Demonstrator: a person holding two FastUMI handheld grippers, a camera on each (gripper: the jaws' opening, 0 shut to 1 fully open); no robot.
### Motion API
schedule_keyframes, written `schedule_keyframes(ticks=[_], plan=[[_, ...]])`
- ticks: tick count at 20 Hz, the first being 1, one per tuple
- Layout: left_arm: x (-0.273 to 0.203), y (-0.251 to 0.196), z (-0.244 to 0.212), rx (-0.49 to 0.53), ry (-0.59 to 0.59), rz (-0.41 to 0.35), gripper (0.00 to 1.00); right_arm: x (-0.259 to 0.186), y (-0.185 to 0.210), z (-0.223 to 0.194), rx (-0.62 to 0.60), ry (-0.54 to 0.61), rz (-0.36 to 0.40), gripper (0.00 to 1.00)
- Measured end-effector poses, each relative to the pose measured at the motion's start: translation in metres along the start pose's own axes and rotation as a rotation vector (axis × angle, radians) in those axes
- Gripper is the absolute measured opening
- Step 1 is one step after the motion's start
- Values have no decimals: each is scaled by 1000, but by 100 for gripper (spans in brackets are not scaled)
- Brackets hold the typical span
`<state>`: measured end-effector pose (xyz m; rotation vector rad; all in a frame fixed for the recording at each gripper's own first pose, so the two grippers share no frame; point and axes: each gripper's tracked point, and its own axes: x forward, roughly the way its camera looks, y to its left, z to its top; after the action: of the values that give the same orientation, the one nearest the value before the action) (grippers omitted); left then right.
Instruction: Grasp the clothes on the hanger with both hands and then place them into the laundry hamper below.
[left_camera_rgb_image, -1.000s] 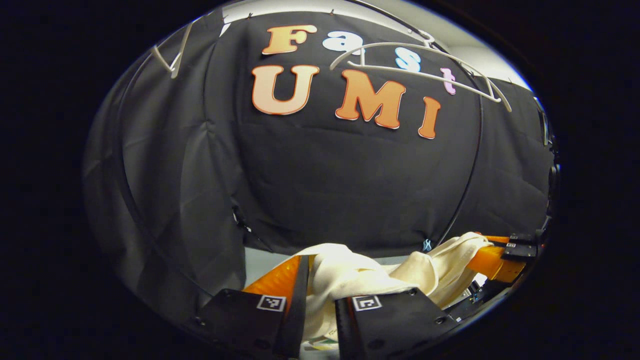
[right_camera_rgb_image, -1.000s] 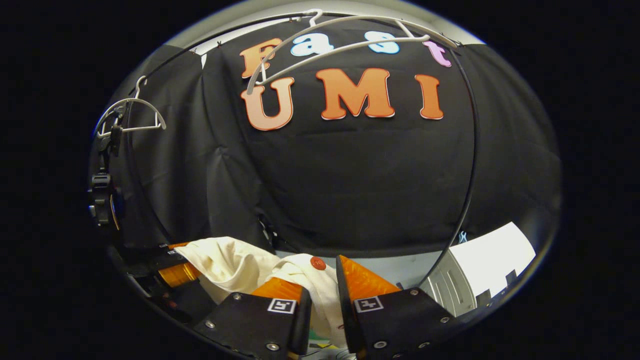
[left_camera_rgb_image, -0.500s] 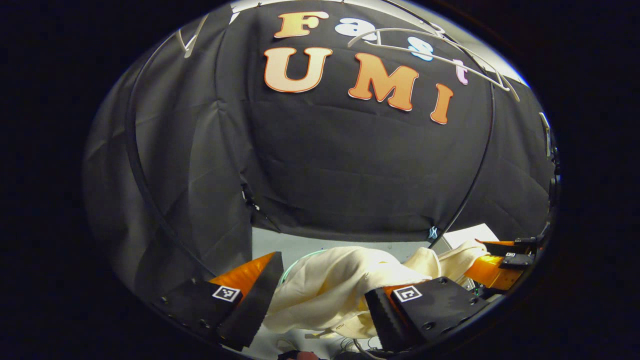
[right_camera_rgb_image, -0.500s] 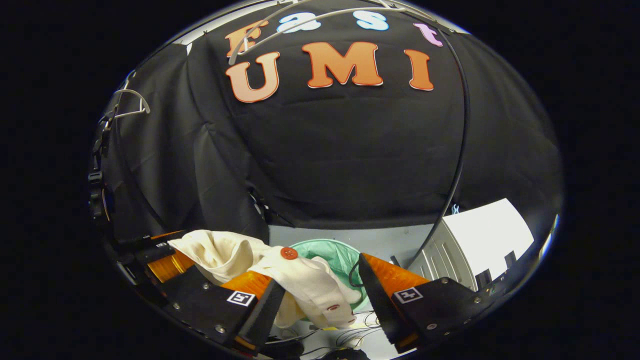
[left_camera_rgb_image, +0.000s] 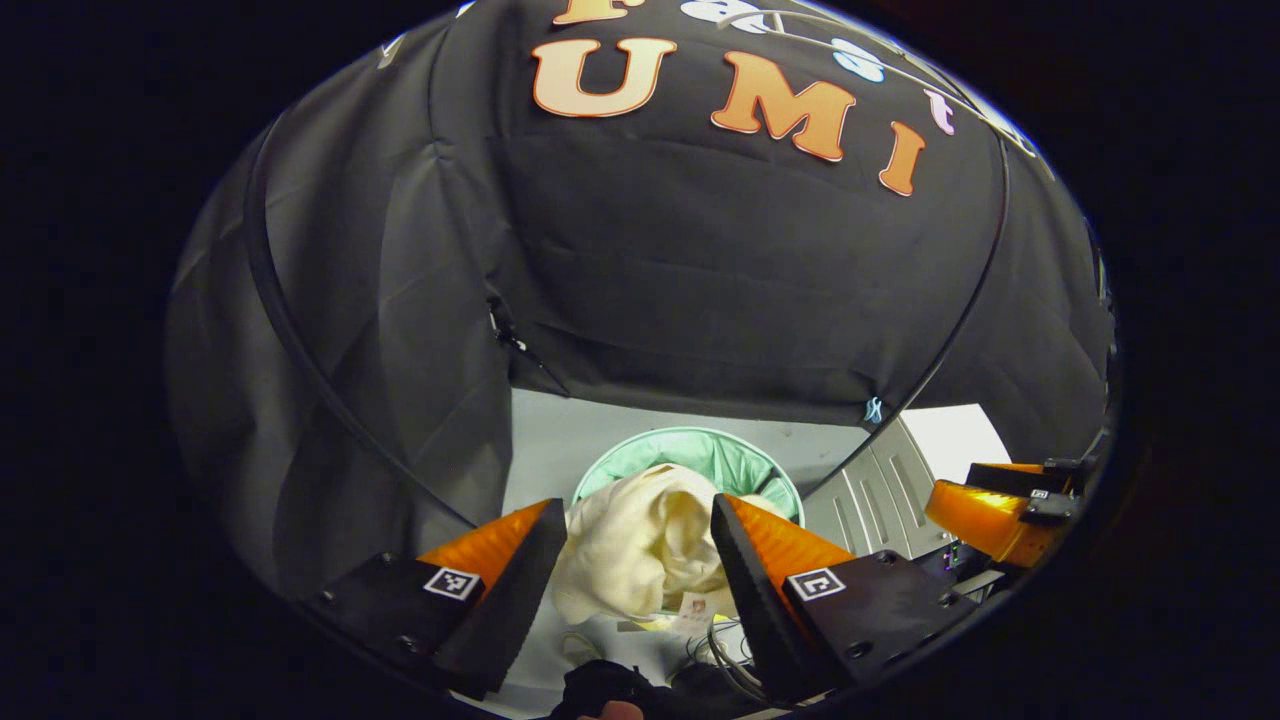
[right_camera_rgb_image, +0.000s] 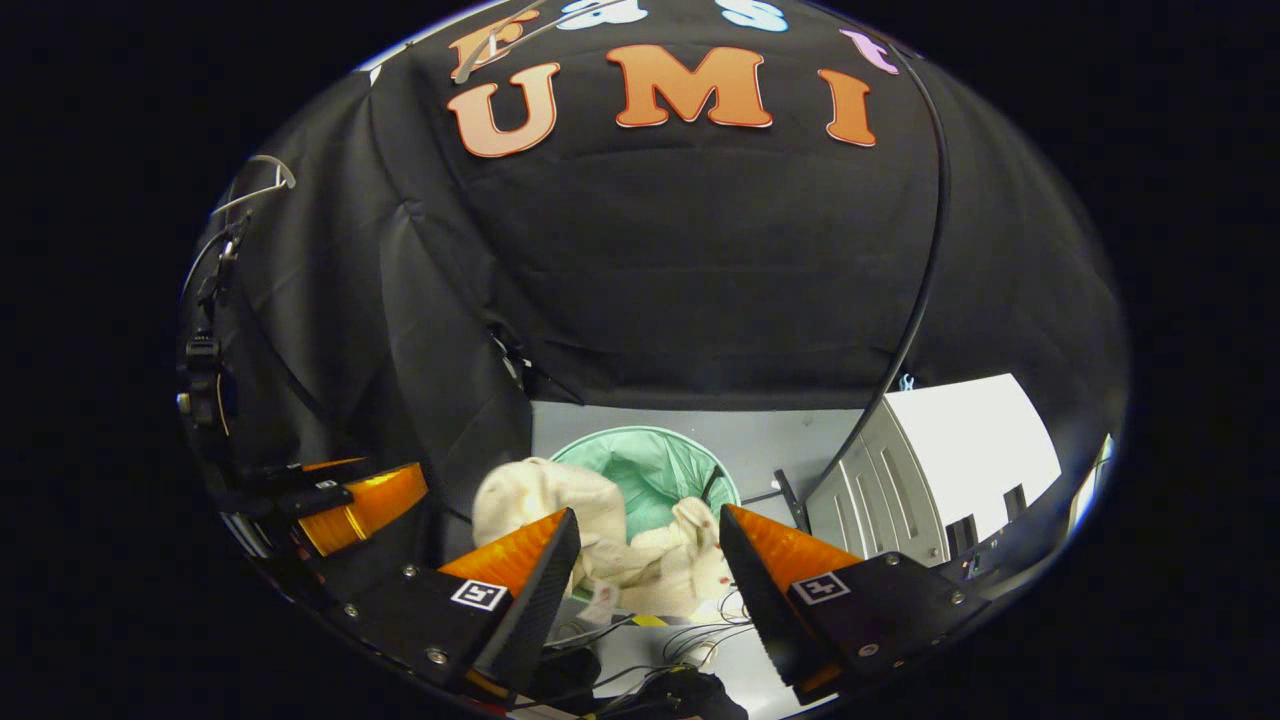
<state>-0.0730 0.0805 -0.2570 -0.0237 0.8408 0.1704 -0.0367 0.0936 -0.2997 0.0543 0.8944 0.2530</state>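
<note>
The cream garment (left_camera_rgb_image: 645, 540) is free of both grippers and bunched over the near rim of the round green laundry hamper (left_camera_rgb_image: 700, 452), which stands on the floor below. My left gripper (left_camera_rgb_image: 637, 525) is open above it with nothing between its orange fingers (left_camera_rgb_image: 497, 548). In the right gripper view the garment (right_camera_rgb_image: 545, 497) spills across the hamper (right_camera_rgb_image: 650, 462) mouth, and my right gripper (right_camera_rgb_image: 648, 530) is open and holds nothing. Each gripper shows off to the side in the other's view, the right one (left_camera_rgb_image: 990, 512) and the left one (right_camera_rgb_image: 362, 505).
A white cabinet (right_camera_rgb_image: 960, 450) stands right of the hamper. Loose cables (right_camera_rgb_image: 690, 640) lie on the grey floor in front of it. Bare white hangers (right_camera_rgb_image: 262, 180) hang high on a dark rail (right_camera_rgb_image: 925, 250) against the black cloth wall.
Both grippers went from shut on the garment to open, letting it go. The garment dropped onto the hamper, and both views tilted down toward the floor.
</note>
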Motion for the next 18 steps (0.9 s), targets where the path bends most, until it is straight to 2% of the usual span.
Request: schedule_keyframes(ticks=[7,8,9,14,18], plan=[[-17,-1,16,-21,-70,-6,96,-6,3,0,5,-18,2,88],[-20,-3,22,-20,-92,-9,100,-9,3,5,9,-38,3,88],[-25,-4,25,-21,-112,-14,96,-14,4,10,12,-58,5,88],[-48,-8,50,-27,-205,-23,96,-36,2,35,9,-127,-2,88],[-81,-7,88,9,-336,-11,96,-63,0,65,-9,-200,-8,88]])
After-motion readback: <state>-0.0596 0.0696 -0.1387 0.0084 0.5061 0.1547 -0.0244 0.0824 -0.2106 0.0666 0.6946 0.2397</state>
